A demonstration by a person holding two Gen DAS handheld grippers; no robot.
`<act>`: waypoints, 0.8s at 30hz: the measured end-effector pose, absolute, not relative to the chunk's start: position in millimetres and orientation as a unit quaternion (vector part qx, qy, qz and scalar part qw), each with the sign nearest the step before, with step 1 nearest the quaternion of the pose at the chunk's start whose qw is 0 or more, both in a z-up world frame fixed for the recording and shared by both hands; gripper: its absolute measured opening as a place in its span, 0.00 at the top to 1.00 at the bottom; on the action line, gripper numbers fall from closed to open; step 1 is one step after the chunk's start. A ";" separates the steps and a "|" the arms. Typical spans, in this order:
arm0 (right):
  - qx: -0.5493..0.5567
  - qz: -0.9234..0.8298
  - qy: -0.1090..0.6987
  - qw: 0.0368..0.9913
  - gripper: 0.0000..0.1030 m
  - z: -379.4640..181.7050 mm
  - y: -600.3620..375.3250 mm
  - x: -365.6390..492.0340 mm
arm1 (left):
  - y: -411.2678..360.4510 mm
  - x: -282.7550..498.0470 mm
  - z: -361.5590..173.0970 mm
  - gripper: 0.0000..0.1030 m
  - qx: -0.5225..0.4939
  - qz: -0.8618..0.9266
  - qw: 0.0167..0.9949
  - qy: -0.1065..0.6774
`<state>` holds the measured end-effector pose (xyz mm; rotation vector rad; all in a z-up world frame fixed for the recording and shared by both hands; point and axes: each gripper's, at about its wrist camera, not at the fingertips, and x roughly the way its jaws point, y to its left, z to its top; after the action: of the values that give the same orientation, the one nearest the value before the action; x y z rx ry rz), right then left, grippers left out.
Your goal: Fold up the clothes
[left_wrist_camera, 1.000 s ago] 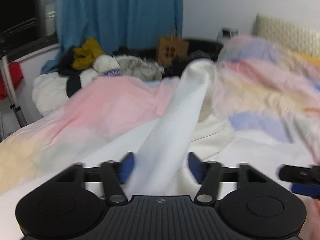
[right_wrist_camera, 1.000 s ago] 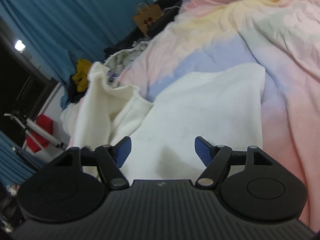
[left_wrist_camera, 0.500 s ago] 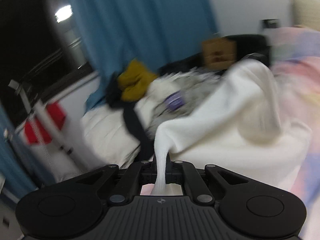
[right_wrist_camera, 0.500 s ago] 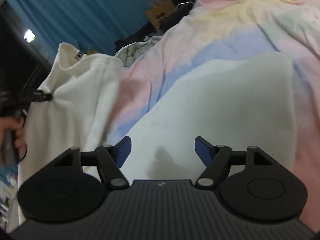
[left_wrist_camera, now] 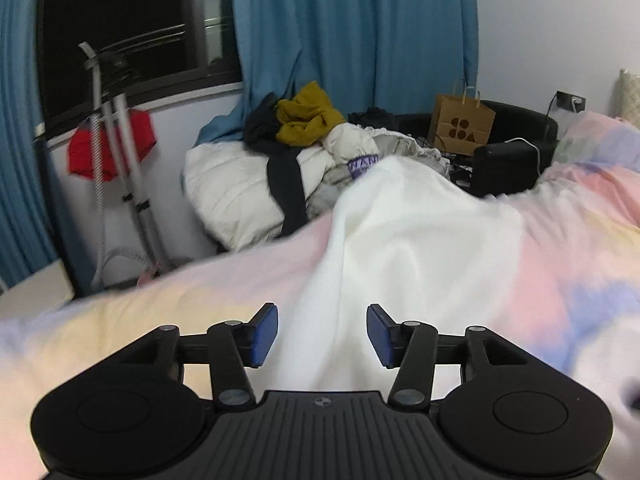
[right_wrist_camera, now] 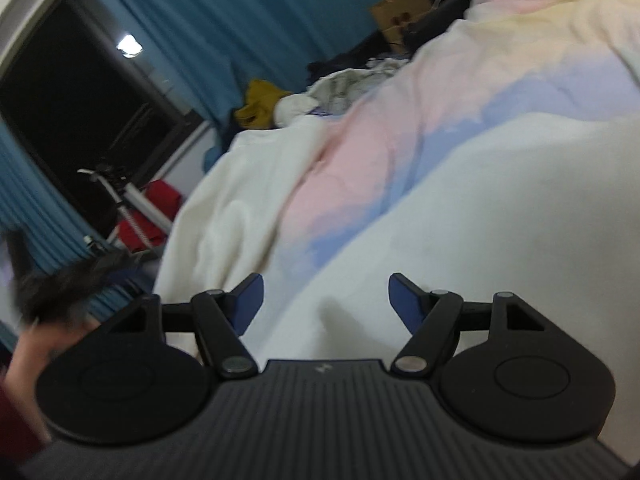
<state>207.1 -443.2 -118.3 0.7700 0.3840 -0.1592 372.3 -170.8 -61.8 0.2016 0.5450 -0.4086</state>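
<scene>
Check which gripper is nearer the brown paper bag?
Left, judging by bag size. The left gripper, fingers opening over the white garment, faces the brown paper bag across the bed. From the right gripper, the bag looks smaller, farther.

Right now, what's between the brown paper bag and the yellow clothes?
In the left wrist view, a crumpled heap of whitish clothes lies between the brown paper bag and the yellow clothes.
</scene>
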 end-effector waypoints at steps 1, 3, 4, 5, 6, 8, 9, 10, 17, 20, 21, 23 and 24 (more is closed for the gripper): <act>0.372 -0.065 0.186 0.907 0.36 -116.8 -441.1 210.7 | -153.4 344.1 -62.0 0.48 0.090 -0.193 0.939 0.271; 0.375 -0.043 0.187 0.907 0.40 -114.5 -438.7 214.1 | -116.3 283.1 -66.6 0.48 0.067 -0.172 0.941 0.285; 0.378 -0.034 0.188 0.906 0.41 -113.8 -438.8 215.6 | -99.2 255.1 -70.5 0.48 0.054 -0.161 0.942 0.288; 0.383 -0.027 0.191 0.903 0.44 -113.5 -440.0 217.2 | -83.2 228.9 -75.6 0.45 0.039 -0.149 0.945 0.290; 0.388 -0.020 0.193 0.901 0.45 -113.1 -441.1 218.7 | -67.1 202.7 -80.7 0.44 0.024 -0.137 0.947 0.291; 0.398 -0.006 0.198 0.896 0.45 -112.5 -443.4 221.9 | -35.0 150.3 -90.9 0.44 -0.005 -0.112 0.949 0.293; 0.404 -0.002 0.202 0.892 0.45 -112.3 -444.9 224.9 | -21.2 128.3 -95.4 0.44 -0.020 -0.103 0.951 0.290; 0.410 -0.001 0.208 0.888 0.45 -112.3 -446.6 229.3 | -8.9 109.5 -99.3 0.44 -0.036 -0.095 0.953 0.285; 0.412 -0.007 0.224 0.883 0.45 -111.4 -466.5 305.9 | 21.3 89.3 -107.3 0.43 -0.031 -0.084 0.954 0.286; 0.432 -0.012 0.224 0.873 0.45 -121.5 -477.7 355.8 | 31.0 102.9 -117.4 0.43 -0.056 -0.087 0.951 0.291; 0.432 -0.017 0.226 0.873 0.45 -124.6 -479.5 372.6 | 32.6 111.0 -120.7 0.43 -0.063 -0.090 0.950 0.293; 0.405 -0.036 0.228 0.885 0.55 -126.8 -478.8 403.0 | 35.5 125.5 -126.8 0.43 -0.072 -0.093 0.948 0.295; 0.382 -0.050 0.233 0.893 0.62 -125.5 -476.9 415.5 | 36.7 130.5 -129.1 0.43 -0.070 -0.093 0.949 0.293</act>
<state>415.5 -476.9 -125.5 0.7920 0.4834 -0.1032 130.5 36.7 -129.1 -0.1434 0.5971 -0.1893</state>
